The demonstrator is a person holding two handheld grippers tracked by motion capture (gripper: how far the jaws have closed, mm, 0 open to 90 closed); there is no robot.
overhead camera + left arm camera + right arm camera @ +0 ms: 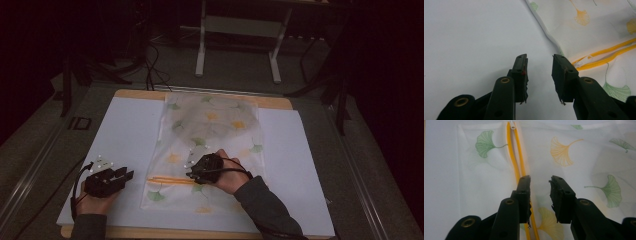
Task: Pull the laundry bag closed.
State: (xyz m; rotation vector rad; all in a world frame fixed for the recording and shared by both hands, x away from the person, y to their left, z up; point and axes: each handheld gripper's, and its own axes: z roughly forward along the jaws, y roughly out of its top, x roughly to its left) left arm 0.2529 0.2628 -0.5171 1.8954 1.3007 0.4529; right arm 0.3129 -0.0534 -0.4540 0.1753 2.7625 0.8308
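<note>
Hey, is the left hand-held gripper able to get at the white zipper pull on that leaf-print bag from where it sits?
Probably yes. The left hand-held gripper stands open over bare white board, the zipper pull lies just ahead beside its right jaw at the bag's edge, and nothing lies between them.

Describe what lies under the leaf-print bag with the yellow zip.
The bag lies on a white sheet over the wooden table. Its contents are hidden; the far end merely bulges.

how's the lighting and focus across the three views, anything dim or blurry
High view: dim, murky surroundings, the leaf-print bag looks hazy. Left gripper view: bright and even, white table nearly washed out, the near tongs slightly soft. Right gripper view: well lit, yellow zipper crisp.
</note>
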